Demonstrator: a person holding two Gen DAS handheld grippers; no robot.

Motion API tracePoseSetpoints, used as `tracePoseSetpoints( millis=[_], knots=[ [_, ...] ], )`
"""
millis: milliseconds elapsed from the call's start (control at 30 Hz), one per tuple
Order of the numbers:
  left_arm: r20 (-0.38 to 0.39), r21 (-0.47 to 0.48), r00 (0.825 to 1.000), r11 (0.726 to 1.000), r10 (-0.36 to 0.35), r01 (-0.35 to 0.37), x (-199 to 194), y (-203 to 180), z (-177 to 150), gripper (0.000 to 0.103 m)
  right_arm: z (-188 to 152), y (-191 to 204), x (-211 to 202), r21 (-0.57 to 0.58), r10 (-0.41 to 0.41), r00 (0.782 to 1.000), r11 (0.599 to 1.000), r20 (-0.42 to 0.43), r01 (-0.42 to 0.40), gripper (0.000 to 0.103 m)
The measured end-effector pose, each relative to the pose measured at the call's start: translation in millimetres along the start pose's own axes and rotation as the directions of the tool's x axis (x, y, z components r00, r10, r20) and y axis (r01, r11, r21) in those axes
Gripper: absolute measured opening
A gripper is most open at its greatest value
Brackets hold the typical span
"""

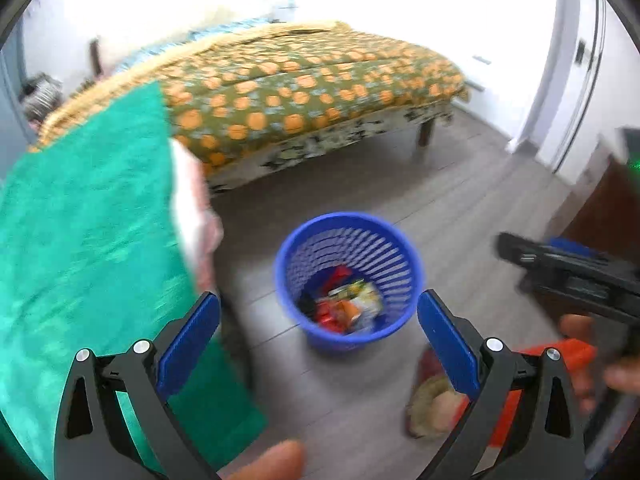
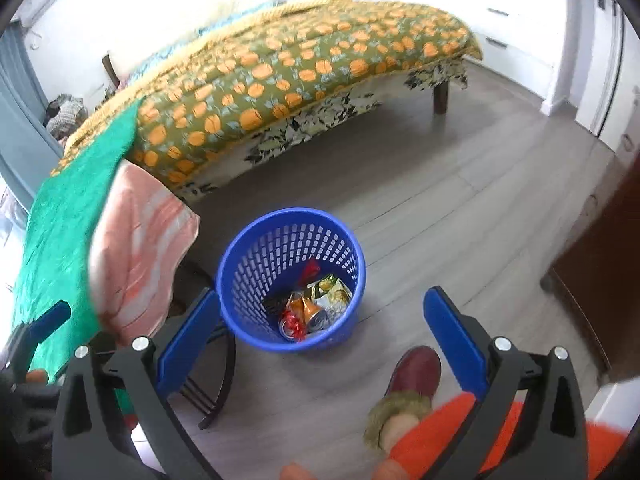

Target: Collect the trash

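Both your left tool (image 1: 318, 312) and right tool (image 2: 322, 310) gape empty above the blue basket (image 2: 240, 264) on the floor, holding the trash (image 2: 316, 306): light, crinkly wrappers, slippery; pinch a folded edge.

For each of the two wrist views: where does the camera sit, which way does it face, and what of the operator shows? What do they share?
Left wrist: on the left gripper, angled down at the blue basket; the right gripper, fingers and a slippered foot show.
Right wrist: on the right gripper, facing the same basket; maroon slipper and orange sleeve show.
Shared: basket of wrappers, bed, green cloth, both grippers open.
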State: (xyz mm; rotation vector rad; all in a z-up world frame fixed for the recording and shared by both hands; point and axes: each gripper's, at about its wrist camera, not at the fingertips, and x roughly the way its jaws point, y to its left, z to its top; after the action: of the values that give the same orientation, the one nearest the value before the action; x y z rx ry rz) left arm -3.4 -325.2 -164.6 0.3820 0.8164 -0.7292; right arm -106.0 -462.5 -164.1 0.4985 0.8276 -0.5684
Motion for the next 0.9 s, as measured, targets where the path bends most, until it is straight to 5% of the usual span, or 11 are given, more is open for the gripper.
tracePoseSetpoints(
  millis=[133, 333, 900],
  knots=[
    [0.005, -0.012, 1.0, 1.0, 0.009, -0.009, -14.8, 9.6, -15.7, 0.098, -18.1, 20.6, -34.1, -0.072, -0.019, 1.0, 0.997, 0.005, 0.019, 0.098],
    [-0.027, -0.101, 0.992, 0.988, -0.12, 0.117, -23.6, 30.4, -21.7, 0.098, -33.3, 39.7, -60.1, -0.15, -0.07, 0.998, 0.986, -0.006, 0.068, 0.098],
    [-0.065, -0.089, 0.997, 0.995, -0.051, 0.045, -17.4, 31.8, -21.5, 0.098, -45.4, 55.9, -55.6, -0.188, -0.061, 0.997, 0.981, -0.047, 0.051, 0.098]
  ],
)
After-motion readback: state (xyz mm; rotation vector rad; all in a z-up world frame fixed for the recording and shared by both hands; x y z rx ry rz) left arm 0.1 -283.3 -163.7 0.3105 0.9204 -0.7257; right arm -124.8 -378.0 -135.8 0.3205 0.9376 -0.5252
